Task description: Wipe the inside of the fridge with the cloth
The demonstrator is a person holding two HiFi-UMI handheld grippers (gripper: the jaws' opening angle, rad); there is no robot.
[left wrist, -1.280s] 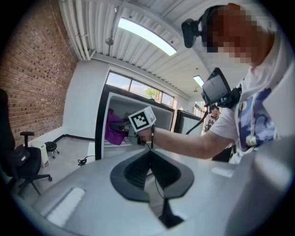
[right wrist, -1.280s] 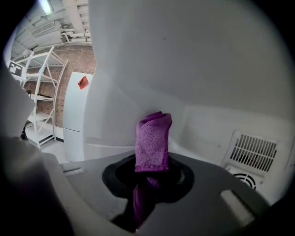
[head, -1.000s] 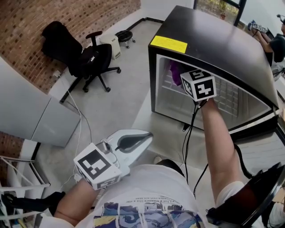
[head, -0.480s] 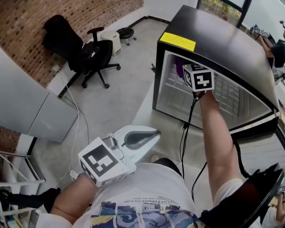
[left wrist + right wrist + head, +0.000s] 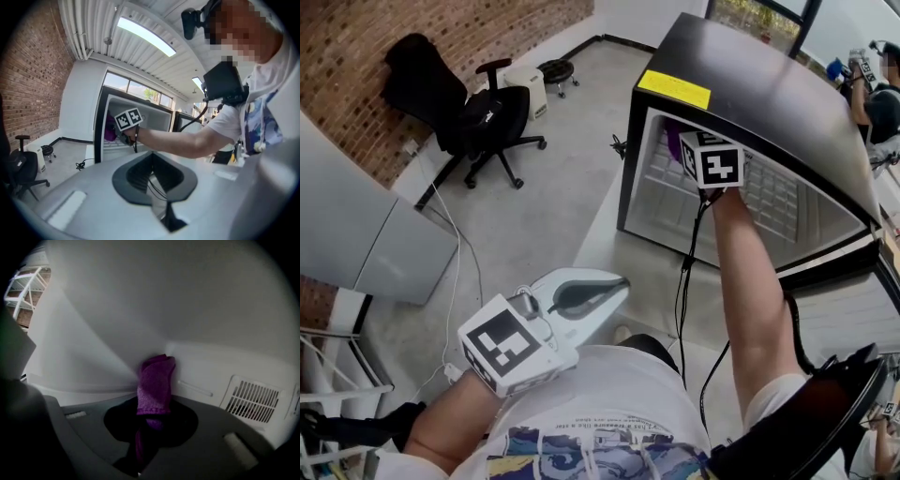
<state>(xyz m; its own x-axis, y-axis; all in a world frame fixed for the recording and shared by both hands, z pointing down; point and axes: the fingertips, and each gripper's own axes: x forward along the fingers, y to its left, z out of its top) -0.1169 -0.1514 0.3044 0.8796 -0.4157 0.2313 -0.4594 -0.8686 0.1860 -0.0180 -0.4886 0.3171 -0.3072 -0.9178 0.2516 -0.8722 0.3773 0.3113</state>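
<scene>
The right gripper (image 5: 149, 425) is clamped on the purple cloth (image 5: 155, 380), which is bunched up against an inside corner of the mini fridge (image 5: 769, 94), with a white vent grille (image 5: 253, 401) just off to its right. Compared to half a second ago, it's slid a bit further toward the fridge's left side in the head view. The left gripper (image 5: 614, 284) hangs by the person's shirt (image 5: 609, 403), jaws together and empty, pretty much where it was.
</scene>
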